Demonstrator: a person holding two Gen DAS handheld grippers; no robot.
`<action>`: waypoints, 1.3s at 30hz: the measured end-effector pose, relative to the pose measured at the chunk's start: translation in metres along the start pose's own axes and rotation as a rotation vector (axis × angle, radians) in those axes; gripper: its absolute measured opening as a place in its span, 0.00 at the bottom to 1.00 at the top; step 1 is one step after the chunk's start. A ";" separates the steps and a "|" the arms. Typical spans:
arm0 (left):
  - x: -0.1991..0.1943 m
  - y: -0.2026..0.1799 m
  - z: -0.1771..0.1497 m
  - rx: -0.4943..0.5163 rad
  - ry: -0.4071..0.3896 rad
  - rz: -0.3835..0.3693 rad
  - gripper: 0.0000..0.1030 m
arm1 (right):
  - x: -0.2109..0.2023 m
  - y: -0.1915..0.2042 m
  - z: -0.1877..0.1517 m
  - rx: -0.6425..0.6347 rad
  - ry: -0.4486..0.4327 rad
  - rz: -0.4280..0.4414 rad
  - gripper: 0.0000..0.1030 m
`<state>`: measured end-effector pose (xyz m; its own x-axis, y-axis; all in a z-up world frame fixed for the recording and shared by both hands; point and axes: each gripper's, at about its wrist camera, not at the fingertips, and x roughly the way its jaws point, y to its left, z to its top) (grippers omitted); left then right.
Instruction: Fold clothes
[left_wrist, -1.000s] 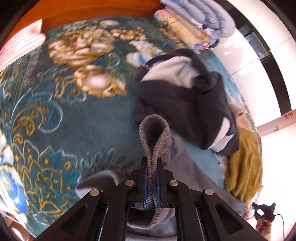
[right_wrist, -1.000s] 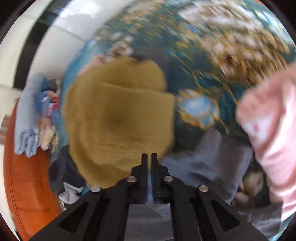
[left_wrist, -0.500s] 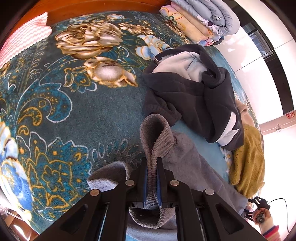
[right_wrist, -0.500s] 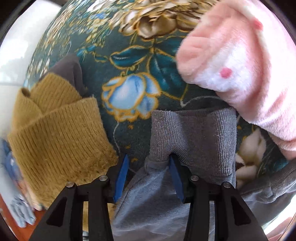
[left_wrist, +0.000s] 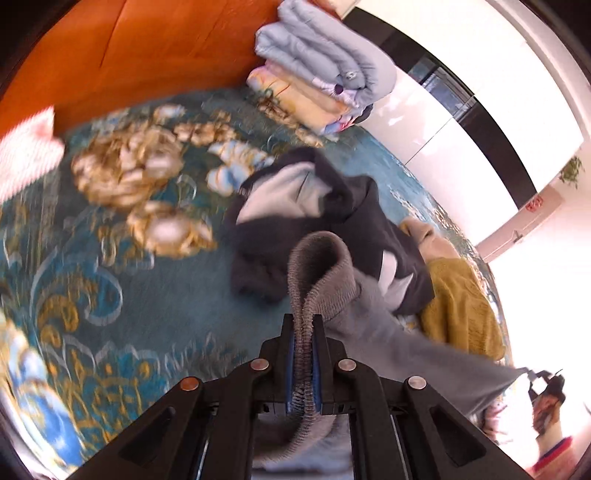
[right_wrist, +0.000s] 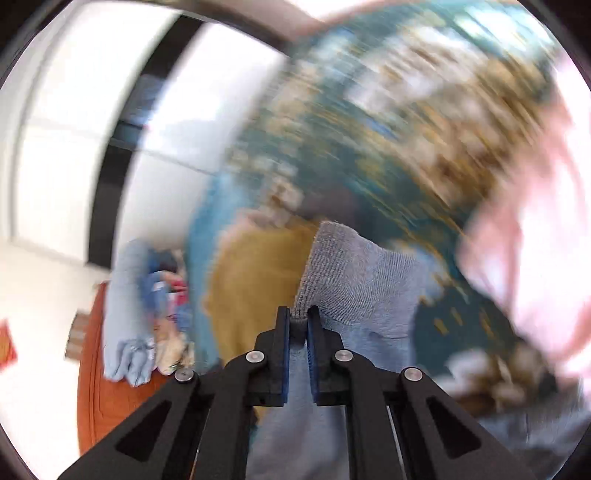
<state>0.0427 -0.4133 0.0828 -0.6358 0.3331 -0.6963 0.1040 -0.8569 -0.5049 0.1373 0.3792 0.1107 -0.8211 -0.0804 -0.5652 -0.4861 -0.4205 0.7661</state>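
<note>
A grey sweatshirt (left_wrist: 388, 332) with ribbed knit cuffs lies stretched over the teal floral bedspread (left_wrist: 110, 258). My left gripper (left_wrist: 304, 325) is shut on one ribbed cuff (left_wrist: 317, 266), which loops up above the fingers. In the right wrist view my right gripper (right_wrist: 298, 317) is shut on the other ribbed edge of the grey sweatshirt (right_wrist: 354, 280), and the cloth hangs down below the fingers. That view is heavily blurred.
A dark hoodie (left_wrist: 325, 221) with pale lining lies crumpled beyond the left gripper. A mustard knit sweater (left_wrist: 461, 306) sits to its right, seen as a mustard knit sweater (right_wrist: 255, 280) too. Folded quilts (left_wrist: 321, 74) are stacked by the orange headboard (left_wrist: 129, 55). A pink fleece garment (right_wrist: 524, 251) lies at the right.
My right gripper was open around the grey ribbed edge half a second ago and has shut on it and lifted. The left gripper keeps its hold and has risen, tilting its view up.
</note>
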 end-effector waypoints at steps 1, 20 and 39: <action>0.008 0.002 0.008 -0.012 0.008 0.023 0.08 | 0.006 0.014 0.006 -0.019 -0.011 0.005 0.08; 0.020 0.064 -0.023 -0.364 0.132 0.153 0.59 | 0.014 0.012 0.016 -0.032 0.100 0.016 0.58; 0.037 0.091 -0.099 -0.571 0.173 0.176 0.17 | -0.124 -0.187 -0.130 0.124 0.387 -0.267 0.59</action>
<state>0.1046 -0.4400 -0.0400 -0.4440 0.3061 -0.8421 0.6190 -0.5747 -0.5353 0.3687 0.3503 -0.0019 -0.5025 -0.3242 -0.8015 -0.7162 -0.3633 0.5959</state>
